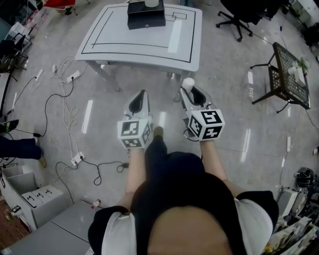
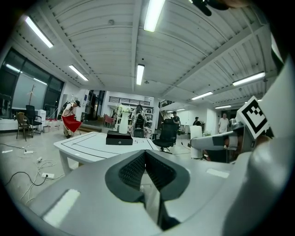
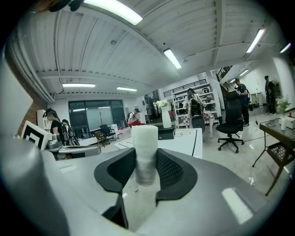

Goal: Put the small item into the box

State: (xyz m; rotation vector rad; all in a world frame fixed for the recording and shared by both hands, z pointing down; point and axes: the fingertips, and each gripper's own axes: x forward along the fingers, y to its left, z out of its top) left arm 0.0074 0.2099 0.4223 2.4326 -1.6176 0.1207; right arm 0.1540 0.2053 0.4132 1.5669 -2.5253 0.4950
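Note:
A black box (image 1: 146,15) sits at the far edge of a white table (image 1: 149,47) ahead of me; the left gripper view also shows the black box (image 2: 119,138). My right gripper (image 1: 189,89) is shut on a small white foam cylinder (image 1: 188,83), which stands upright between the pads (image 3: 171,168) as the white cylinder (image 3: 145,147). My left gripper (image 1: 140,97) is beside it, jaws shut with nothing between them. Both grippers hang over the floor, short of the table's near edge.
A white vase (image 3: 166,117) stands by the box. A black office chair (image 1: 239,17) is at the back right and a dark mesh side table (image 1: 289,74) at the right. Cables and power strips (image 1: 67,84) lie on the floor at the left. People stand in the background.

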